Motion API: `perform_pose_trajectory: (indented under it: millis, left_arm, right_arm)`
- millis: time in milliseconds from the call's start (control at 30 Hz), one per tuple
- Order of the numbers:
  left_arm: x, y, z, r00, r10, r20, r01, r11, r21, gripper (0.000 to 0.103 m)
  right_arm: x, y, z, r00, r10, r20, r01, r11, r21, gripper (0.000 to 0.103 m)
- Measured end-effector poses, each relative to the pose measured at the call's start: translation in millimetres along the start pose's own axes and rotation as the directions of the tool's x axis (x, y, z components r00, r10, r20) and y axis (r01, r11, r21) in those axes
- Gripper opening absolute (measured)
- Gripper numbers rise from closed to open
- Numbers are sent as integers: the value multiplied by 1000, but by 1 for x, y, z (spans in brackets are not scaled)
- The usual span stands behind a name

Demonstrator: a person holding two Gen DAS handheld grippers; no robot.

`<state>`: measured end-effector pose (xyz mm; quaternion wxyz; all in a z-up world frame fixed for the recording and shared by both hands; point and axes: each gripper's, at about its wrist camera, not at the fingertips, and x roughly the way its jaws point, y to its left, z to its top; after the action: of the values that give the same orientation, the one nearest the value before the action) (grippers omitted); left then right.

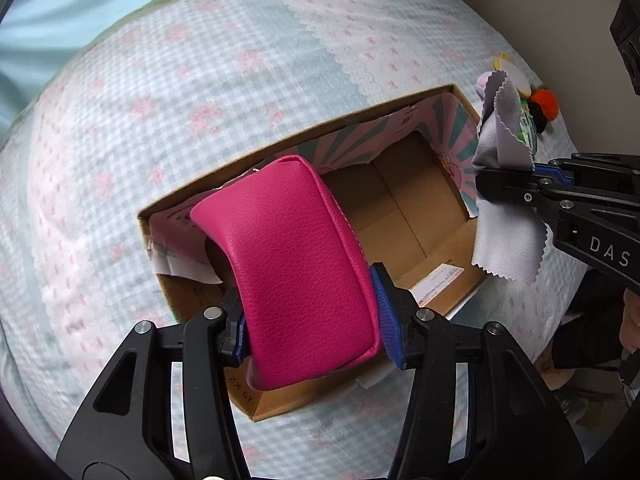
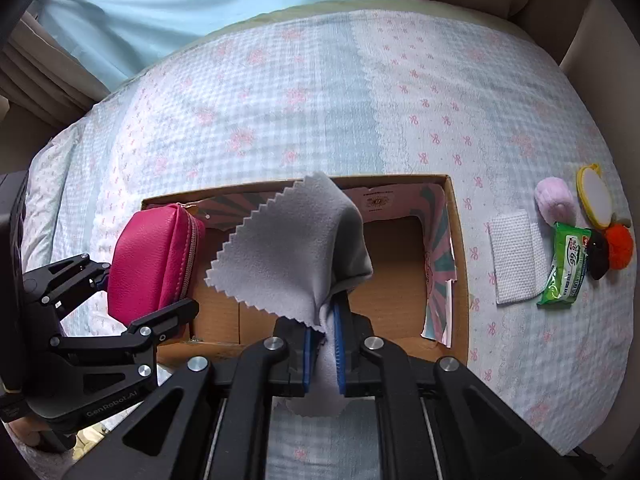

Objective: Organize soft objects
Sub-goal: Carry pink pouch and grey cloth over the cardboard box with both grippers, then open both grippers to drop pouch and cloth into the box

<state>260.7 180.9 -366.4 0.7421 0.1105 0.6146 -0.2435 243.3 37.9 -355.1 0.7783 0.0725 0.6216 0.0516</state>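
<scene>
My left gripper (image 1: 310,320) is shut on a pink leather pouch (image 1: 296,264) and holds it over the left end of an open cardboard box (image 1: 424,216). The pouch also shows in the right wrist view (image 2: 148,260). My right gripper (image 2: 322,344) is shut on a grey zigzag-edged cloth (image 2: 288,248), held above the box (image 2: 460,264) near its front wall. In the left wrist view the cloth (image 1: 506,152) hangs at the box's right end from the right gripper (image 1: 486,186).
The box lies on a bed with a light checked cover (image 2: 320,100). To its right lie a white pad (image 2: 514,256), a green wipes pack (image 2: 564,268), a pink puff (image 2: 554,200), a yellow-rimmed mirror (image 2: 596,196) and an orange pompom (image 2: 618,248).
</scene>
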Motion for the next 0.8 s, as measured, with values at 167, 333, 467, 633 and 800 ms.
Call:
perform_pose_trajectory:
  millis: [167,333,467,633,800]
  left_arm:
    - [36,-7,8,997,-4,-76,7,999,36,47]
    - [47,-10,14,996,0,-93,5,999,54,51]
    - [44,-10,19,998,23,-56,-19,997,79,103]
    - [39,-10,18,997,32,-63,-26,995,98,103]
    - [26,-6,12,998,25,-53,-22,999,44,103]
  right_arm:
    - [39,-6,7,996,-11,-83,9,1000,-22,9]
    - [56,-13,15,992,4,-127,-4,1000,3,9]
    - [64,-16,20,990,7,-141,-7,1000,5,70]
    - [62,-16,21,990,42,-132,-42,999,2,103]
    - [53,-10,16,992,54,-112,-57,998,-17,103]
